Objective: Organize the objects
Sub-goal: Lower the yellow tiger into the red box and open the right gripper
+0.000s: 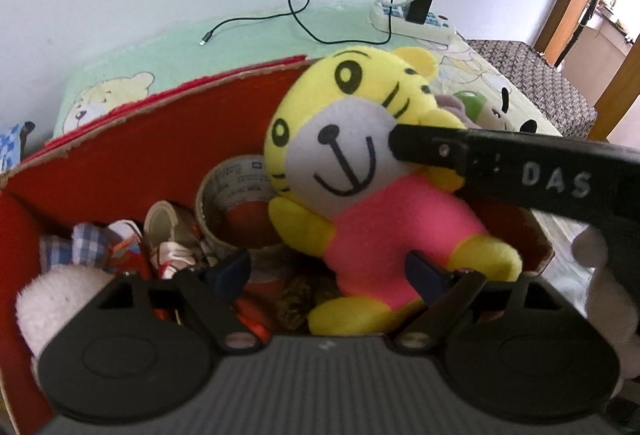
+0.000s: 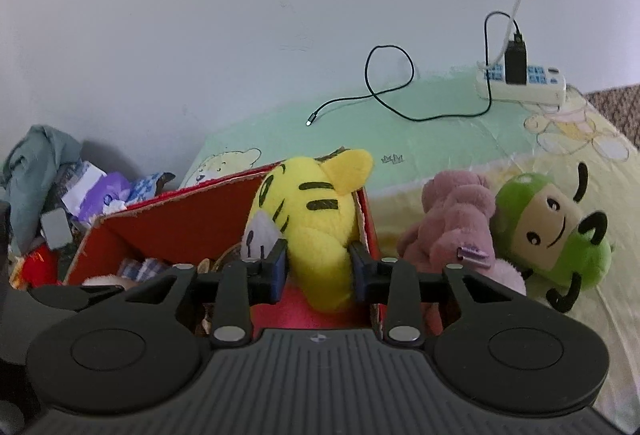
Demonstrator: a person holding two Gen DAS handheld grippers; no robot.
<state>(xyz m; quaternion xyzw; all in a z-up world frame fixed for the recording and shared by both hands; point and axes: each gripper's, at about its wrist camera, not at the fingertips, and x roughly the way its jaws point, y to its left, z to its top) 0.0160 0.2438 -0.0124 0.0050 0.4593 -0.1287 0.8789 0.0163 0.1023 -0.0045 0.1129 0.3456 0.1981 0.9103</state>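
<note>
A yellow tiger plush with a pink body (image 1: 372, 195) hangs over the right end of a red cardboard box (image 1: 140, 139). My right gripper (image 2: 318, 269) is shut on the plush's head (image 2: 312, 227), and its finger (image 1: 432, 151) crosses the left wrist view pressing the plush's cheek. My left gripper (image 1: 328, 269) is open and empty, low over the box, with the plush's legs between its jaws. The box (image 2: 172, 219) holds tape rolls (image 1: 236, 203), checked cloth (image 1: 80, 247) and a white plush (image 1: 52, 299).
A pink plush (image 2: 452, 231) and a green plush (image 2: 552, 231) lie on the bed sheet right of the box. A power strip (image 2: 524, 83) with charger and black cable (image 2: 388, 91) sits by the wall. Clutter (image 2: 80, 191) is piled left of the box.
</note>
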